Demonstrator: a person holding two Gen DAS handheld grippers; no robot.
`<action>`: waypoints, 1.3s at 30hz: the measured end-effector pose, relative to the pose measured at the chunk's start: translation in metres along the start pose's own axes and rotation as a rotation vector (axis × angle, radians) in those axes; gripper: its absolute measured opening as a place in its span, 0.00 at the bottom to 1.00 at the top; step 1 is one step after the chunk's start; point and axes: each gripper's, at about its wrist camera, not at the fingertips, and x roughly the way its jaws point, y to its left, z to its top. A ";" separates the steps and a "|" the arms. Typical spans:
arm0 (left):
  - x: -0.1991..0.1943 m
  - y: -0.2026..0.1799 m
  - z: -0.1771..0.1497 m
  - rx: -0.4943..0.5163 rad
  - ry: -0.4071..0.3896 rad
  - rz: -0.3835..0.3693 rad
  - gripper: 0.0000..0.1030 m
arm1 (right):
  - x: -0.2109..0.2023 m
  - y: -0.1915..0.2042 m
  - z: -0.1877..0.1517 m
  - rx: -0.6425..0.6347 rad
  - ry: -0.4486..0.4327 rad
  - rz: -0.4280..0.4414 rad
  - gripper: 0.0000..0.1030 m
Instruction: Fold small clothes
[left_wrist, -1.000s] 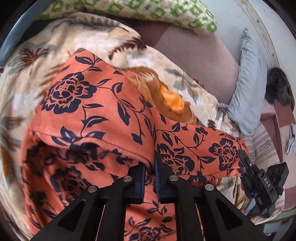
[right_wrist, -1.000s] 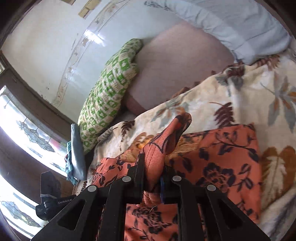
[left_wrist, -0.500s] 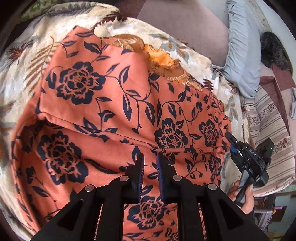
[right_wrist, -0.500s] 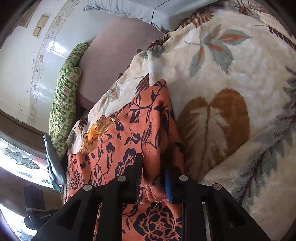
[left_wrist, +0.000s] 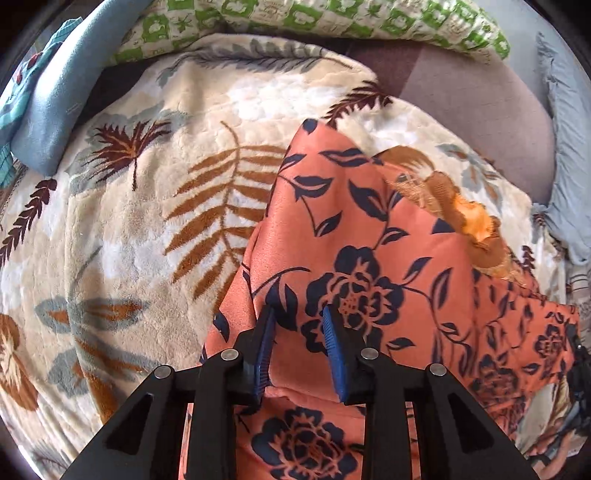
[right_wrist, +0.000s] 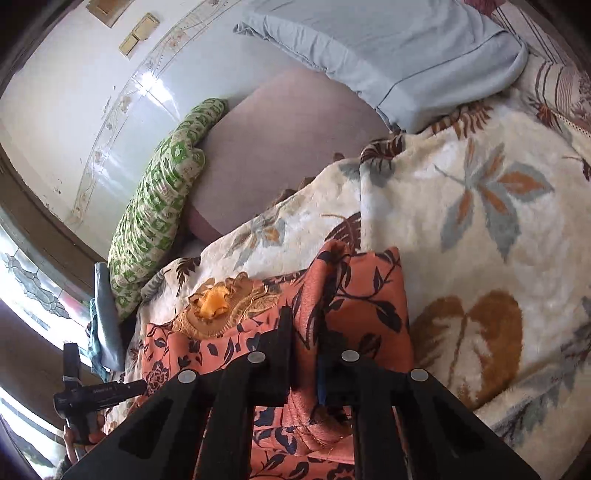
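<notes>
An orange garment with dark blue flowers (left_wrist: 369, 266) lies folded over on a cream leaf-print blanket (left_wrist: 129, 229). Its embroidered orange neckline (left_wrist: 476, 225) shows at the right. My left gripper (left_wrist: 299, 314) is open, its blue pads either side of a fabric ridge at the garment's left edge. In the right wrist view the same garment (right_wrist: 373, 295) lies below the blanket (right_wrist: 480, 221). My right gripper (right_wrist: 304, 332) is shut on a raised fold of the garment. The left gripper (right_wrist: 96, 395) shows far left there.
A green-and-white checked pillow (left_wrist: 332, 18) and a blue cloth (left_wrist: 48, 99) lie at the back. A mauve mattress (right_wrist: 288, 140) and a pale blue pillow (right_wrist: 406, 55) sit beyond the blanket. A white wall and a window are on the left.
My left gripper has opened and let go of the fabric, now near the garment's left edge. My right gripper still pinches its fold and has swung back.
</notes>
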 end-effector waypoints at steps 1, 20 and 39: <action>0.009 -0.001 0.000 -0.001 0.009 0.005 0.24 | 0.009 -0.006 -0.002 0.006 0.029 -0.033 0.09; 0.006 -0.015 0.053 0.096 0.006 0.041 0.21 | 0.037 0.002 0.009 -0.076 0.056 -0.123 0.07; -0.002 0.006 -0.020 0.202 0.023 0.070 0.24 | 0.007 -0.021 -0.052 -0.035 0.151 -0.170 0.23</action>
